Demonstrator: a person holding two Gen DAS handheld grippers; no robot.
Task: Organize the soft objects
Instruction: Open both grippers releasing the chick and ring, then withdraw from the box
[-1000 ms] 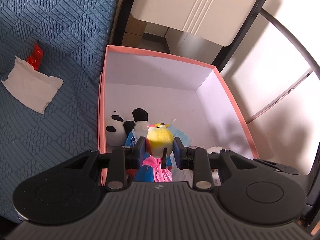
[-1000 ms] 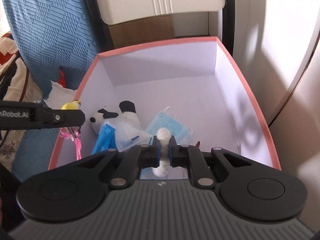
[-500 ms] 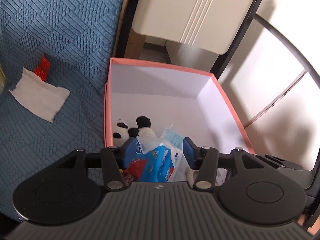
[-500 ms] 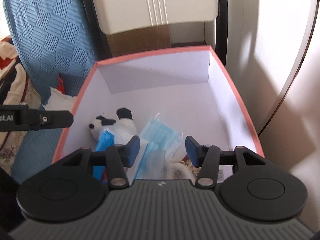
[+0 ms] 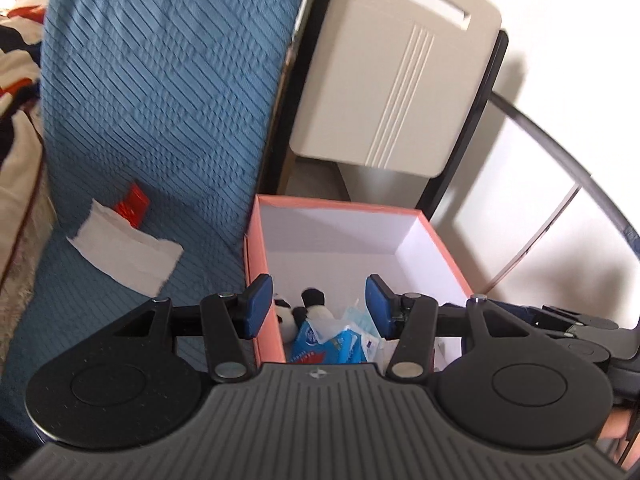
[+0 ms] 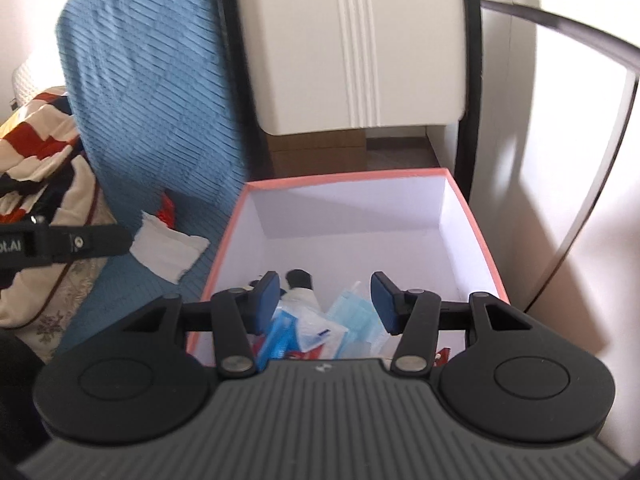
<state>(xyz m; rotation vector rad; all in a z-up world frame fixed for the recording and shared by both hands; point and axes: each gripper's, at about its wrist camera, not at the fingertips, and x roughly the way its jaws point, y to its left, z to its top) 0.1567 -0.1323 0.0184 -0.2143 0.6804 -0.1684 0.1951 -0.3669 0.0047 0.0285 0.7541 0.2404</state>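
Left tongs (image 5: pixel 318 306) and right tongs (image 6: pixel 325 303) both released, nothing between the blue pads, held above the pink box (image 6: pixel 476 236). Panda plush (image 5: pixel 310 310), face masks (image 6: pixel 354 314) and blue packets (image 5: pixel 332 340) lie inside (near end). White tissue (image 5: pixel 128 246) on blue bedspread (image 5: pixel 152 92).

Bright daylight from the right, glare washing out the pale wall panels (image 5: pixel 520 208). Soft shadows inside the pink-rimmed white cardboard box (image 6: pixel 472 232). Motion blur over the blue quilted fabric (image 5: pixel 160 100). Strong fisheye bending at edges.
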